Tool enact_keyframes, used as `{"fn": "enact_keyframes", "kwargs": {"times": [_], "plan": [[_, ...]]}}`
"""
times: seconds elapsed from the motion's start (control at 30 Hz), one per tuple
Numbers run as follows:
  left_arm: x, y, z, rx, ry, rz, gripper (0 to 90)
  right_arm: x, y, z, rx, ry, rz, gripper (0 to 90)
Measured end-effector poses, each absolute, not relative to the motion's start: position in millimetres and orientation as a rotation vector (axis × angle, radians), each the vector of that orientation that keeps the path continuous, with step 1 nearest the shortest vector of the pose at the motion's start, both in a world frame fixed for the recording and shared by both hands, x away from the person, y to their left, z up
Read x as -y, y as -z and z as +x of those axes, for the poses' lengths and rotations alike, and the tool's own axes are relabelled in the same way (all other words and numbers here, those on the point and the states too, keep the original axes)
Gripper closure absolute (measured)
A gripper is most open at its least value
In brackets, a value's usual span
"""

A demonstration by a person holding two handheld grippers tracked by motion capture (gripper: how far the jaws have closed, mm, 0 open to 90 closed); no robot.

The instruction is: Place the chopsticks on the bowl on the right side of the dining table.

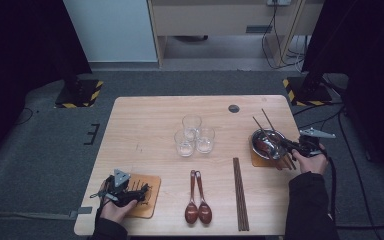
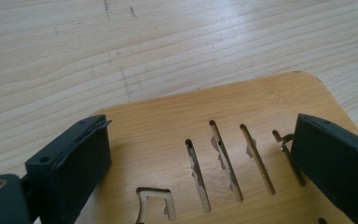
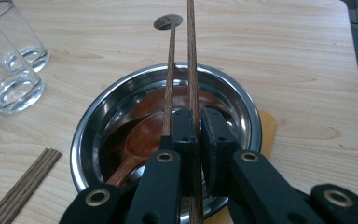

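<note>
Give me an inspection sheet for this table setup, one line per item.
Surface: wooden table, lightly scratched.
Job's things: chopsticks over steel bowl; spoon inside it; bowl on a mat.
Clutter: three glasses, two spoons, spare chopsticks, slotted mat.
Grippers: right claw shut on chopsticks; left claw open over slotted mat.
Cables: right cable trails off the table; more on floor.
Surroundings: grey carpet, striped stand bases.

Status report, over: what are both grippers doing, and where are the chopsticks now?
Right gripper shut on chopsticks, over the metal bowl with a spoon inside. Left gripper open above the slotted board, holding nothing. Nothing blocks the bowl.
</note>
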State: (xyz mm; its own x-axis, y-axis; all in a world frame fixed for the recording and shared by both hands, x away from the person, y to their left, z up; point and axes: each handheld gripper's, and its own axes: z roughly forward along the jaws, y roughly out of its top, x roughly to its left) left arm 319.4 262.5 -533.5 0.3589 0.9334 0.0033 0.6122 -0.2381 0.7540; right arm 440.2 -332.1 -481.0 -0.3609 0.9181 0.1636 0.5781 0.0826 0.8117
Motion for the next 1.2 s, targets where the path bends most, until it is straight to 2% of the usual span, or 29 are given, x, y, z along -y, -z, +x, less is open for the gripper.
{"fn": "enact_keyframes", "kwargs": {"times": [0.67,0.87,1.2], "plan": [[-262.5,533.5,319.5,-1.339,-0.614,1.953,3.8,328.2,490.1,443.6,-2.025,-1.133,1.495,85.0],[-262.5,533.5,319.5,-1.340,-0.614,1.953,3.8,331.1,487.7,441.7,-2.003,-1.143,1.500,80.8],[-262.5,533.5,319.5,-1.339,-0.614,1.953,3.8,331.5,490.4,440.1,-2.014,-1.150,1.502,85.1]]}}
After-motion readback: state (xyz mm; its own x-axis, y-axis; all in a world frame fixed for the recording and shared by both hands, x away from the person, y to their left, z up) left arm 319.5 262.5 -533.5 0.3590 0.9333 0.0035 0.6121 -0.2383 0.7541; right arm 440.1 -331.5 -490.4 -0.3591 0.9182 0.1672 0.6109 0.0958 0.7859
